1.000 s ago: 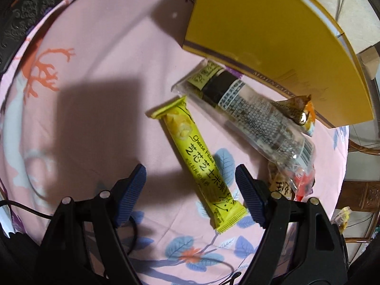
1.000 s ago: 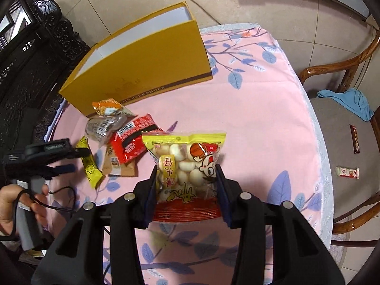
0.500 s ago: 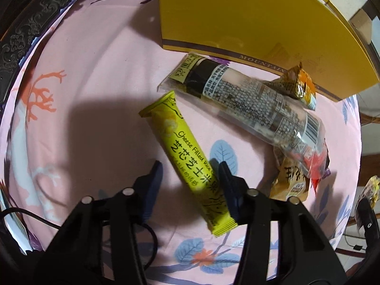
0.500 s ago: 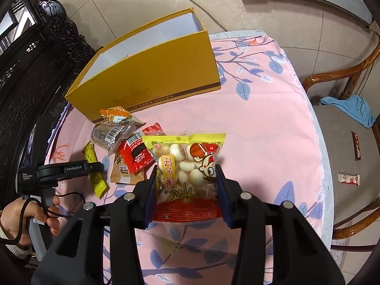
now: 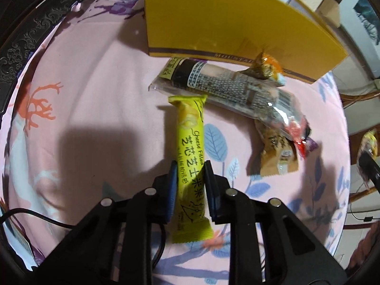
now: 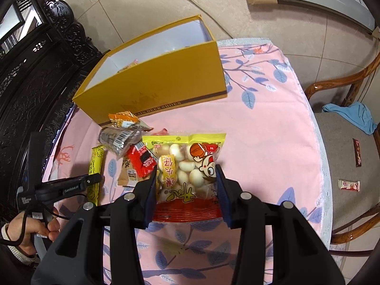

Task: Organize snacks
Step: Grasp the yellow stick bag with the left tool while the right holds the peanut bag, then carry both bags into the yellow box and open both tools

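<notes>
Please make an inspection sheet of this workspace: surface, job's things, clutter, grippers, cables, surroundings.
Surface: pink floral tablecloth.
Job's things: open yellow box; loose snack packets before it.
Clutter: nothing seen.
Grippers: left gripper, jaws just closing, shut on yellow snack bar; right gripper shut on bag of round snacks.
Cables: black cable by left gripper.
Surroundings: wooden chair with blue cloth, two small packets.

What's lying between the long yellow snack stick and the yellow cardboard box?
A long clear-wrapped snack lies across the gap between stick and box, seen in the left wrist view.
</notes>
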### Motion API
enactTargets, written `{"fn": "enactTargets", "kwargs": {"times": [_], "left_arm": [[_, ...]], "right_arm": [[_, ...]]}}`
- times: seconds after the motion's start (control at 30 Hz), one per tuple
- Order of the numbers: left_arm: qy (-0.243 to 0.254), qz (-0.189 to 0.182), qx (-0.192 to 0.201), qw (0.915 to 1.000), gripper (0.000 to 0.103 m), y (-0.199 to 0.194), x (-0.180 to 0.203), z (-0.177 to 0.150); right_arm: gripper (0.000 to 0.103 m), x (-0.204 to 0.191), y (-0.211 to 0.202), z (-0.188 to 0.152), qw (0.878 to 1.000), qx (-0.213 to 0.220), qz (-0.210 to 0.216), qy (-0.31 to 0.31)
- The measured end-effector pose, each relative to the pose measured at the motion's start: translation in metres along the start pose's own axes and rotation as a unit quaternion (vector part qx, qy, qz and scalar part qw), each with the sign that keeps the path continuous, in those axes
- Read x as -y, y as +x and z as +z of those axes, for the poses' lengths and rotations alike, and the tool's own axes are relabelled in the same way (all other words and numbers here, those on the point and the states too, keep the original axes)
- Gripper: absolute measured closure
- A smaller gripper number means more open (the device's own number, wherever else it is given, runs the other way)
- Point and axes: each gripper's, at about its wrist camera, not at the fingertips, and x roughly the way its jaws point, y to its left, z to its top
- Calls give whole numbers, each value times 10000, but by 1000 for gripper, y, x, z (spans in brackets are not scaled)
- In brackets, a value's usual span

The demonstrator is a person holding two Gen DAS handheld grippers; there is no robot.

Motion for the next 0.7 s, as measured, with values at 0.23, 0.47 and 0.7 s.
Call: {"fn": "enactTargets", "kwargs": {"times": [0.23,0.47,0.7], "left_arm": [[-1,-109,-181,9998,81,7,-17,1],[464,255,-368,9979,47,25,5,2],[715,546,-373,9953,82,19,0,-4]], "right_arm": [[58,-10,1,-1,9999,-39,64,-101],[58,-8,-3,0,10000,-3,34,-32],[58,-6,-6,-1,10000,41,-14,22]]}}
